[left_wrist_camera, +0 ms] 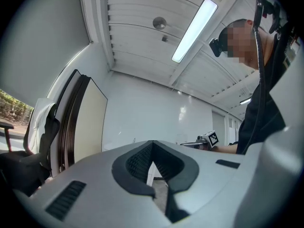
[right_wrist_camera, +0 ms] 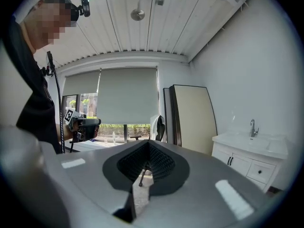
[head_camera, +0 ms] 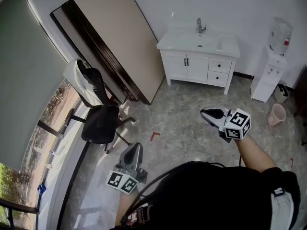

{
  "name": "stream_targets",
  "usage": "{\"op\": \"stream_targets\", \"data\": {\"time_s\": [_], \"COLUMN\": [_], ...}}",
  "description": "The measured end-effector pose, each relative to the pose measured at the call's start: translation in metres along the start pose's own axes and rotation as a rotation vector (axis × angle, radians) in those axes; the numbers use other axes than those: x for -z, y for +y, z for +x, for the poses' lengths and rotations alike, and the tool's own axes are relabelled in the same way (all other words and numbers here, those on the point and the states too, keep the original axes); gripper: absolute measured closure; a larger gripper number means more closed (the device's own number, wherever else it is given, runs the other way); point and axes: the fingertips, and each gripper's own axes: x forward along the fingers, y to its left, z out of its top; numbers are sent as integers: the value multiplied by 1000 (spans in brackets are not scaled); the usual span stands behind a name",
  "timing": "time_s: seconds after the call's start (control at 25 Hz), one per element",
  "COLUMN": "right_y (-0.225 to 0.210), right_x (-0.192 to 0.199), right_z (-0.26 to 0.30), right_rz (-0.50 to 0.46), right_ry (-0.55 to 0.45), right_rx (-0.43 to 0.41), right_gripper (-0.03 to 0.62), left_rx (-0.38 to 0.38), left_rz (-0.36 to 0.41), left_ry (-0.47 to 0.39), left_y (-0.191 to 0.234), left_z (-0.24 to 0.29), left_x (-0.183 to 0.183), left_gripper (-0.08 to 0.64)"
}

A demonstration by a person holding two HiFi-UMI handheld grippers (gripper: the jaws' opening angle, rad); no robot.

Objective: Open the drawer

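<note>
A white vanity cabinet (head_camera: 188, 67) with a sink and tap stands against the far wall. Two drawers sit on its right side, the upper drawer (head_camera: 219, 65) above the lower drawer (head_camera: 217, 77); both look closed. The cabinet (right_wrist_camera: 247, 161) also shows at the right of the right gripper view. My right gripper (head_camera: 205, 112) is held out over the floor, well short of the cabinet, jaws together and empty. My left gripper (head_camera: 136, 148) hangs lower and nearer to me, jaws together, nothing in them. Each gripper sees the other: the right gripper (left_wrist_camera: 207, 139), the left gripper (right_wrist_camera: 81, 123).
A black office chair (head_camera: 100, 123) with a white garment stands at the left by the window. A large beige panel (head_camera: 115, 37) leans on the wall left of the cabinet. A water dispenser (head_camera: 270, 71) and a pink bin (head_camera: 277, 114) stand to the right. Red tape marks (head_camera: 153, 136) lie on the floor.
</note>
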Motion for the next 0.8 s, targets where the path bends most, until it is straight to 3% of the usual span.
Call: {"op": "stream_targets", "data": {"time_s": [0.24, 0.48, 0.8], "right_y": [-24, -51, -96], "right_x": [-21, -31, -27], "right_z": [65, 127, 169], "right_rz": [14, 43, 71], "right_ry": [-17, -33, -20], "right_rx": [94, 160, 213], "right_gripper": [594, 594, 594], "left_rx": [89, 129, 148], "left_rz": [16, 14, 7], "left_ry": [12, 35, 66], "left_y": [84, 163, 223], "left_z": [35, 63, 106], "left_x": [-33, -52, -50], "left_gripper": [563, 563, 563]}}
